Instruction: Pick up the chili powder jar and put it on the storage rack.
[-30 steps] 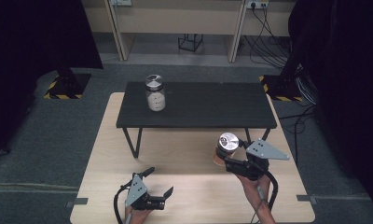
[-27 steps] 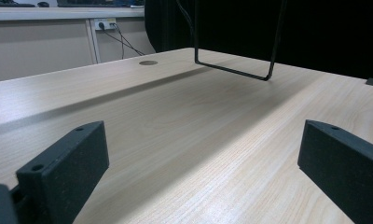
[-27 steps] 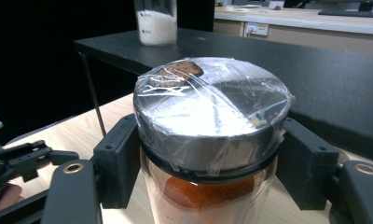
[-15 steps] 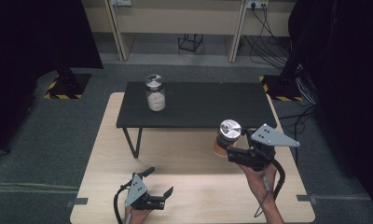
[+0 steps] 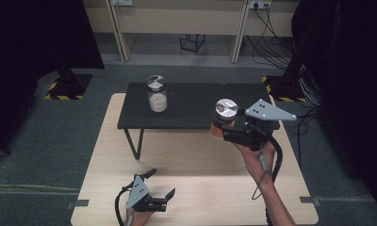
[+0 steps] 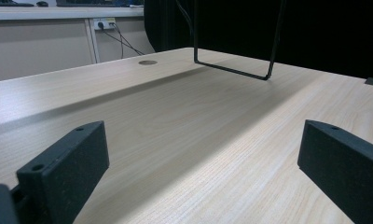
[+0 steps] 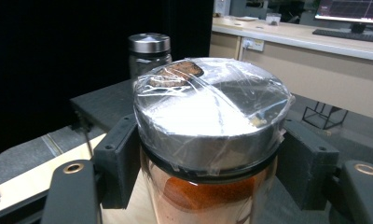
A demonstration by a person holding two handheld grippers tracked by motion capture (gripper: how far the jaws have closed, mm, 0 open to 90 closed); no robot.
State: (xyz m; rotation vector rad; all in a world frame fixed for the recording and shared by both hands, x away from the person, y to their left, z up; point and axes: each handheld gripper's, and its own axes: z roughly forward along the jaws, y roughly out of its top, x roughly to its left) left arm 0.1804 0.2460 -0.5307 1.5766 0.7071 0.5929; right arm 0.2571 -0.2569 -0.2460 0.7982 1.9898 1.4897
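My right gripper [image 5: 222, 128] is shut on a glass jar [image 5: 223, 117] of orange-red powder with a silver lid wrapped in film. It holds the jar in the air at the front right edge of the low black table [image 5: 196, 113]. In the right gripper view the jar [image 7: 208, 140] sits between both black jaws just under its lid. A second jar [image 5: 157, 93] with white contents and a silver lid stands upright on the black table's left part; it also appears behind the held jar [image 7: 149, 51]. My left gripper [image 5: 160, 188] rests low on the wooden table [image 5: 196, 155], open with nothing between its jaws.
The black table stands on thin metal legs [image 6: 231, 70] on the wooden table's far half. Cables [image 5: 271, 28] and yellow-black striped stand bases [image 5: 64, 87] lie on the floor beyond. A cable hole [image 6: 148, 62] marks the wooden top.
My right gripper has lifted the orange jar up off the wooden table and carried it toward the black table's front right edge. The left gripper has stayed put.
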